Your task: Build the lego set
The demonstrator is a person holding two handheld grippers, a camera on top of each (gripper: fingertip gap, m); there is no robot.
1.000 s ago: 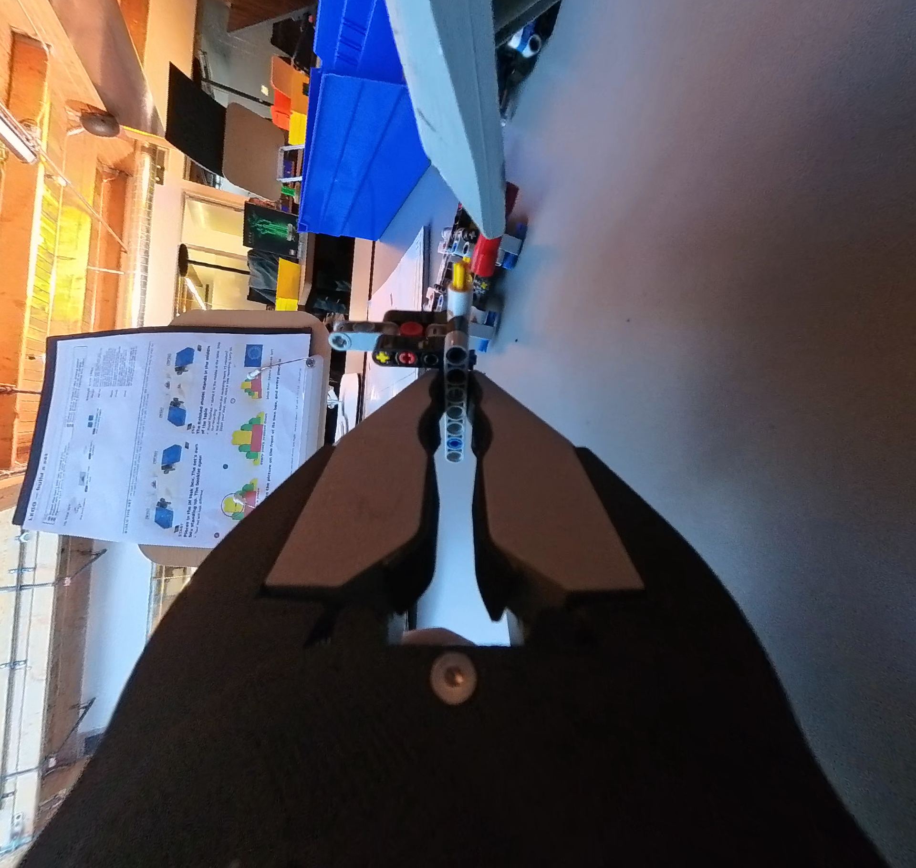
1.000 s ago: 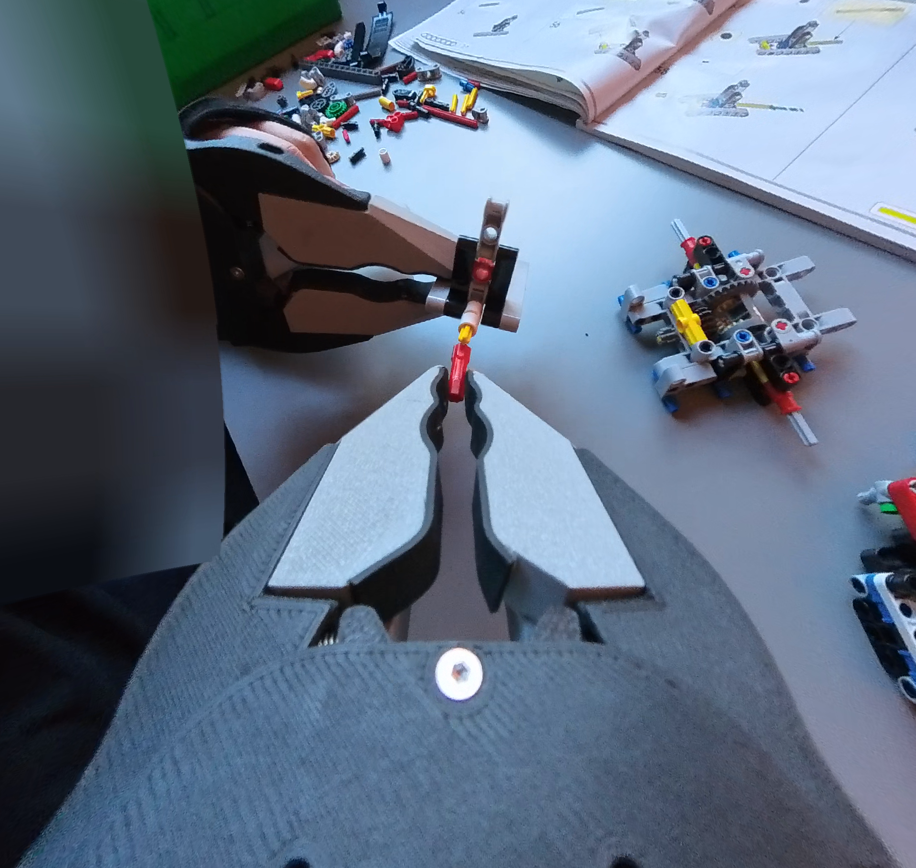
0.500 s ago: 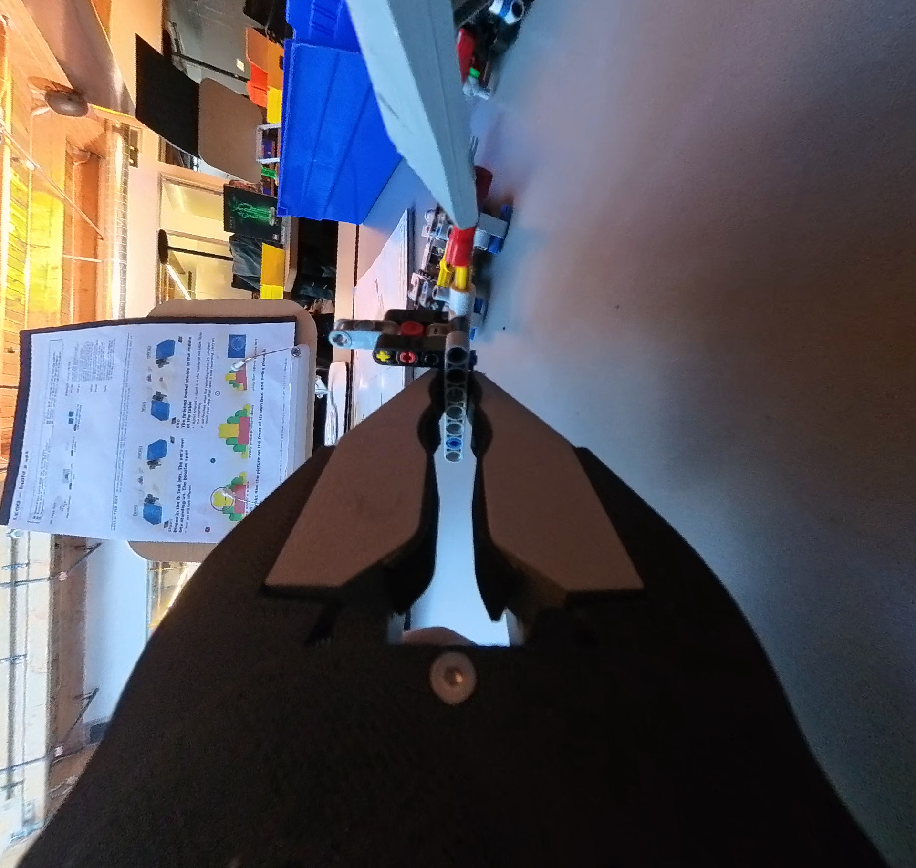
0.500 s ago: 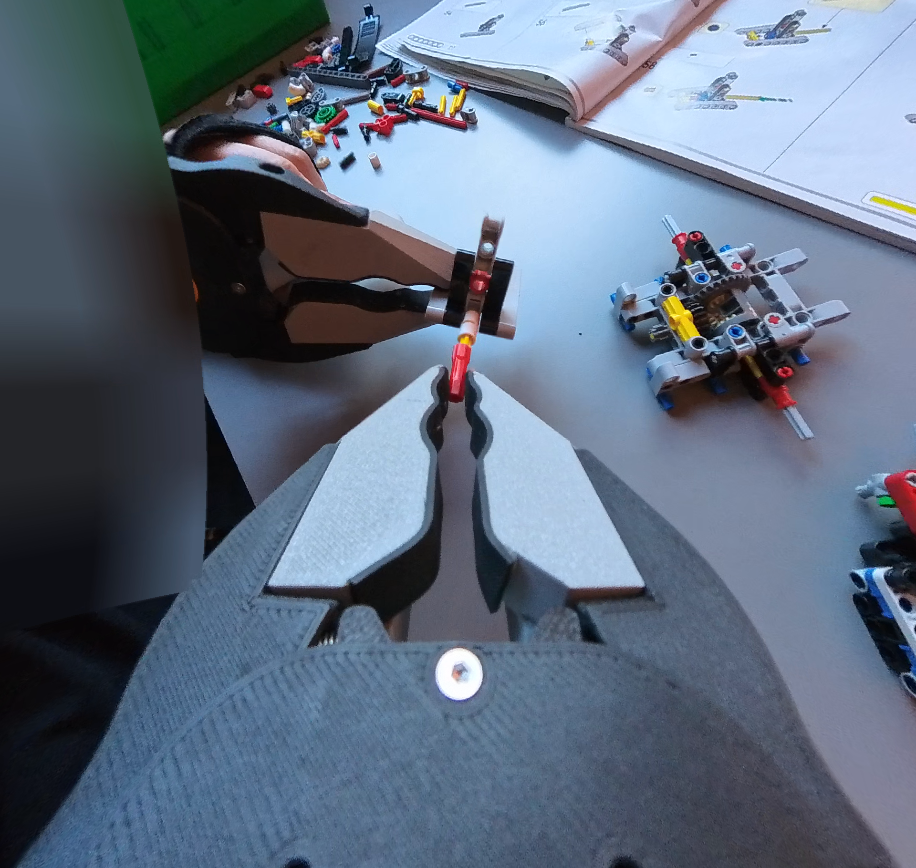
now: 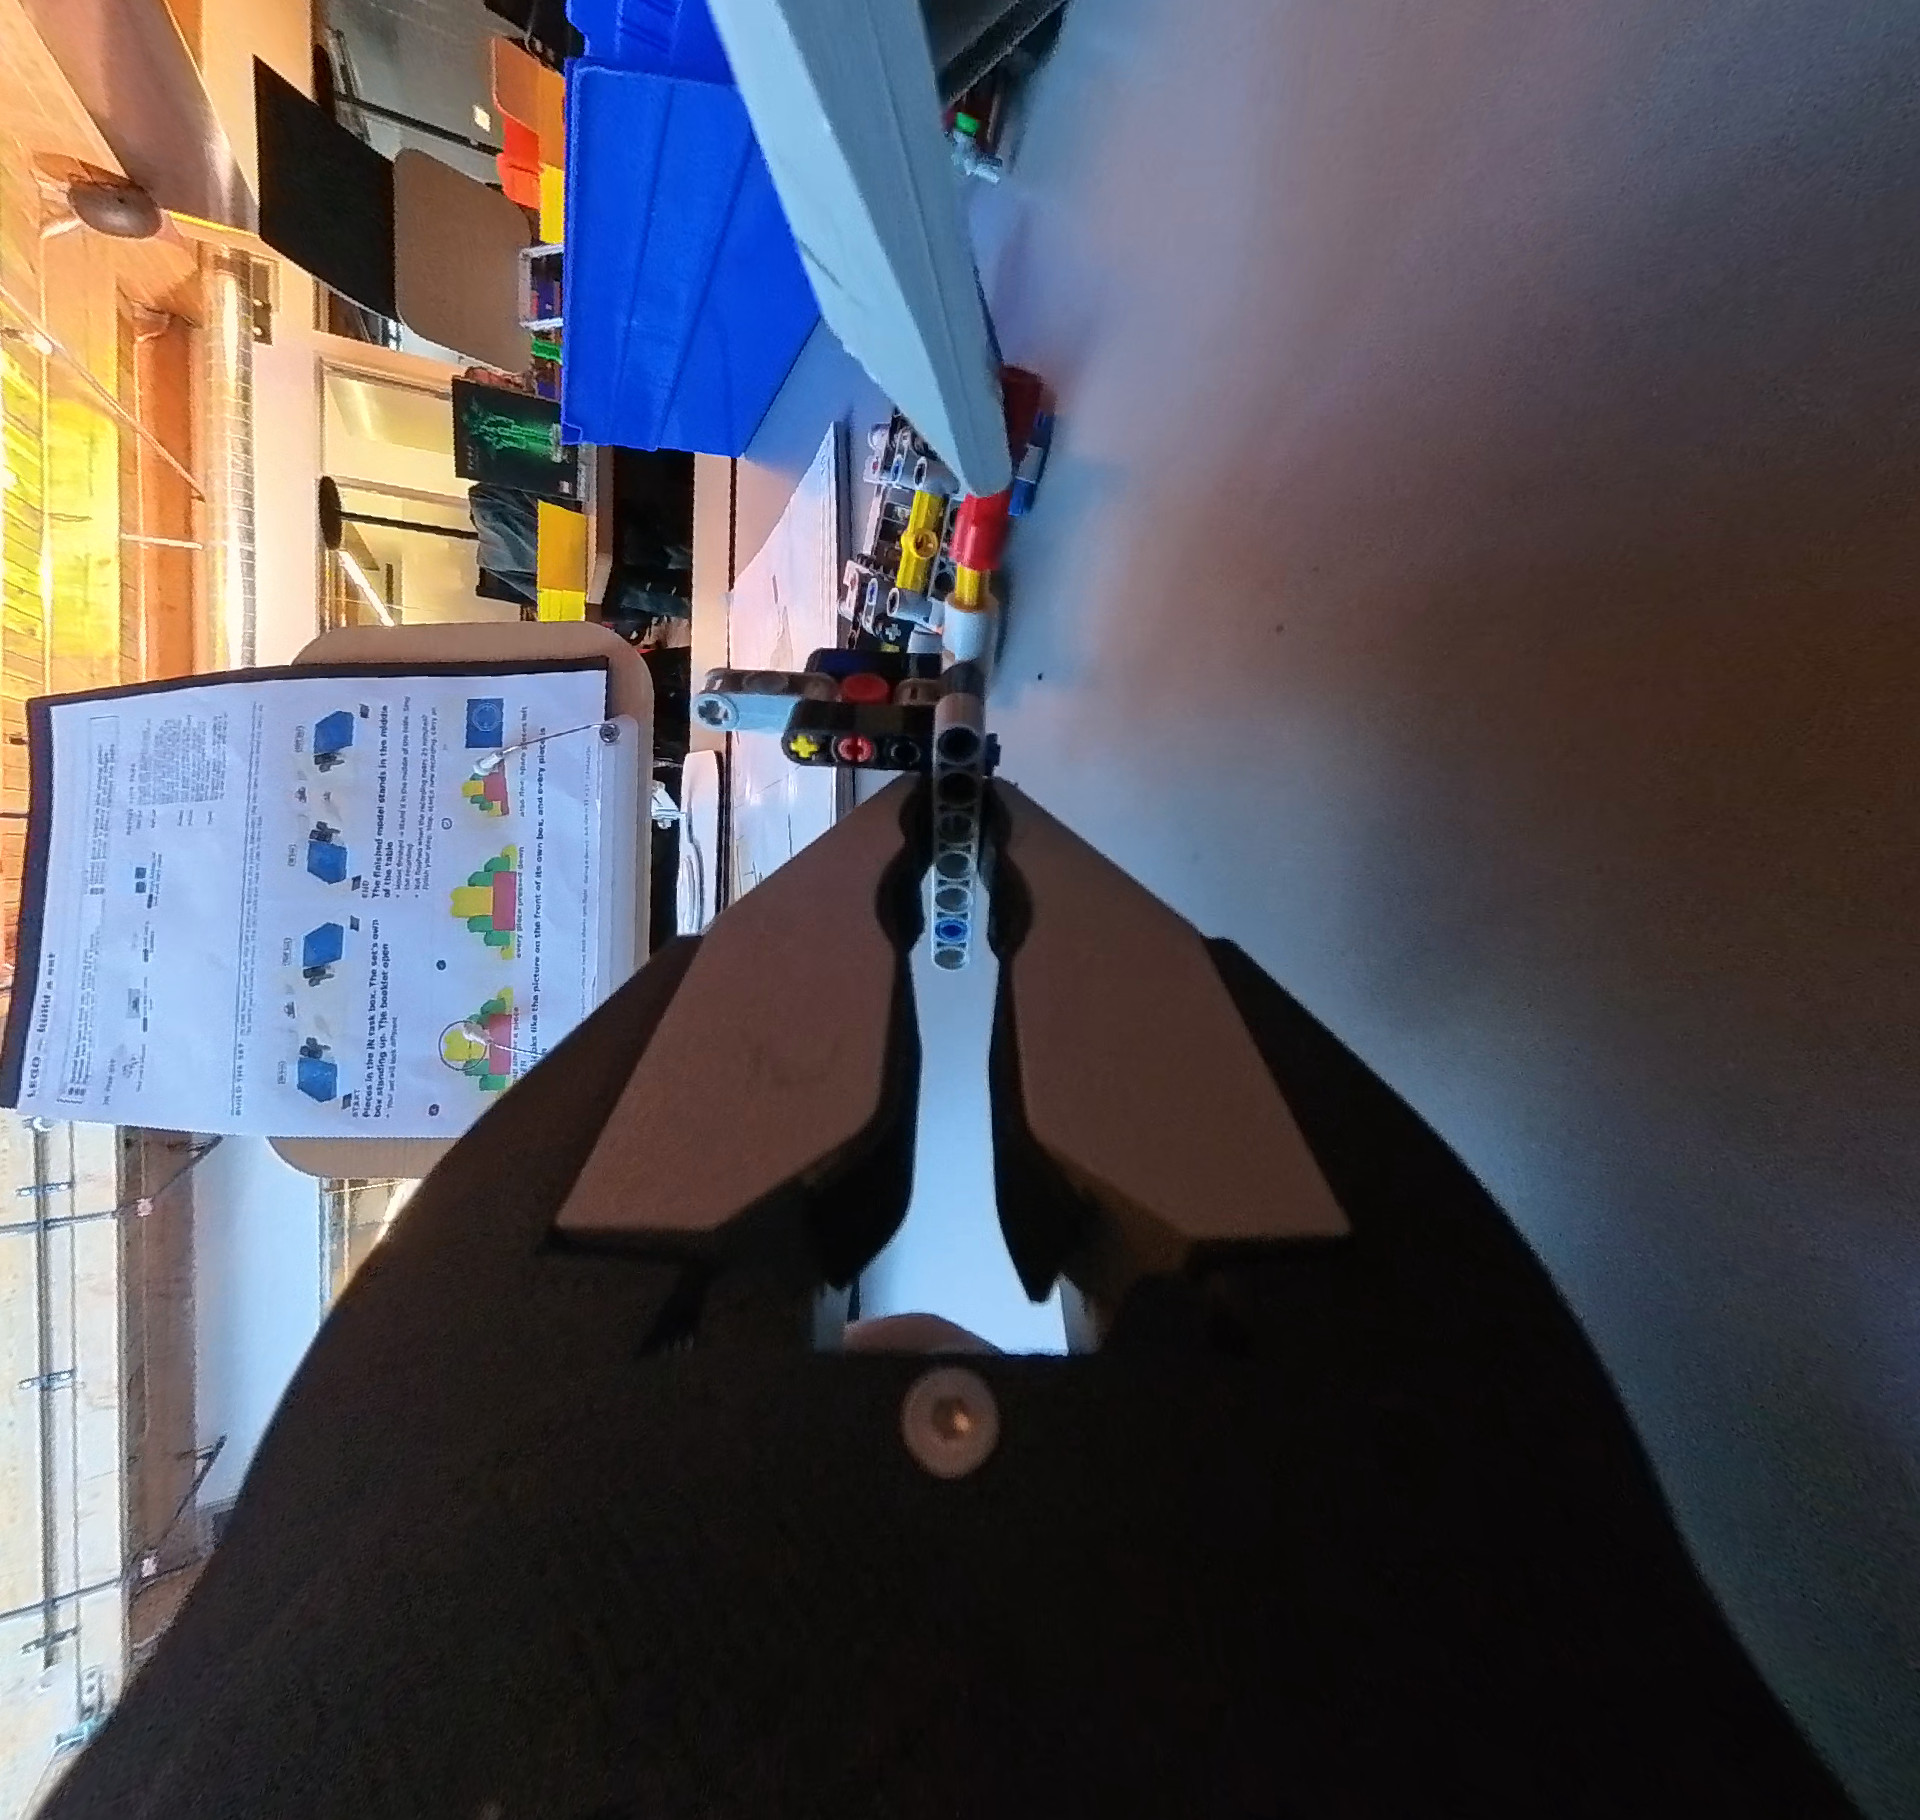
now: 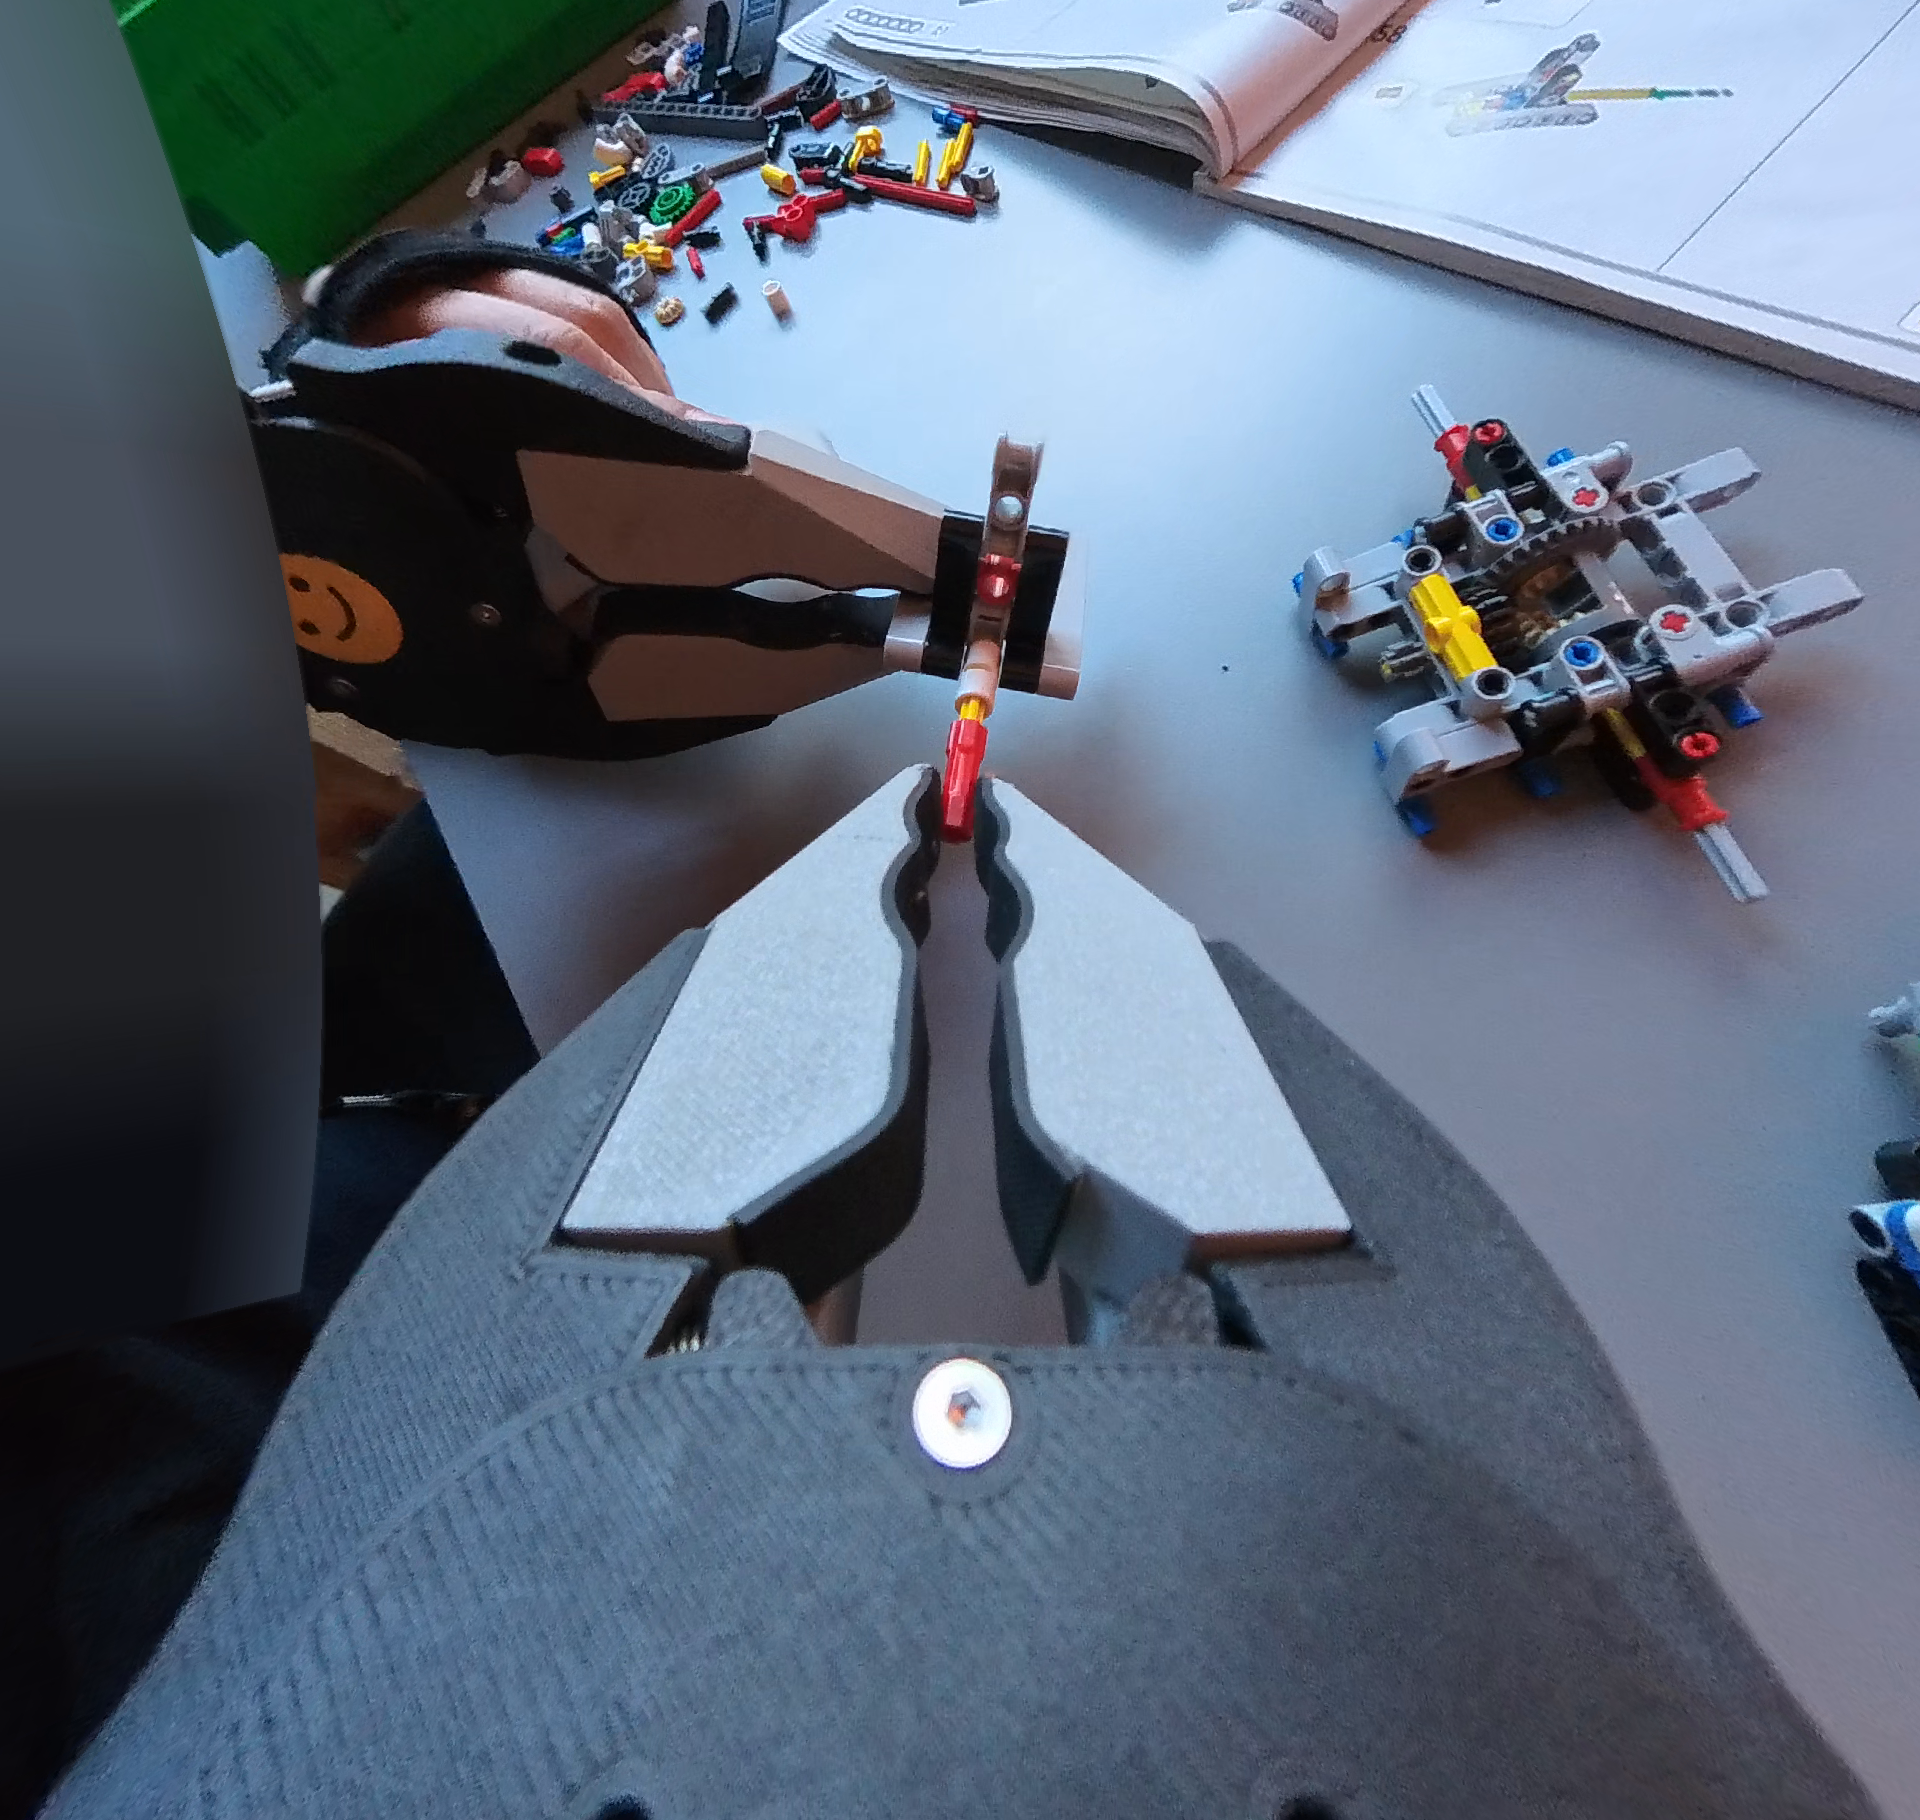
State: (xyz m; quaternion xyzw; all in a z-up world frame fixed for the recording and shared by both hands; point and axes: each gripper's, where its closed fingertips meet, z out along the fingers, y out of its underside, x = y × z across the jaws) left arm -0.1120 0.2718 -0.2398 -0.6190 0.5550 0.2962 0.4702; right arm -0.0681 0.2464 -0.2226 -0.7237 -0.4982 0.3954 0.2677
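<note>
My left gripper is shut on a grey holed beam that carries black beams and a light grey arm crosswise. It is turned on its side above the grey table. In the right wrist view the left gripper holds this small assembly up. My right gripper is shut on a red connector. The connector's yellow axle enters the pale bush at the assembly's lower end. In the left wrist view the red connector sits at the tip of the right gripper's grey finger.
A grey, black and yellow chassis model lies on the table to the right. An open instruction booklet lies behind it, with loose small parts and a green box at back left. More parts lie at the right edge. Blue bins and a sheet on a board stand beyond. The grippers' ends are close to 6 cm from one another.
Both grippers keep their holds. The two have drifted slightly together over the table; the red connector with its yellow axle stays at the end of the assembly.
</note>
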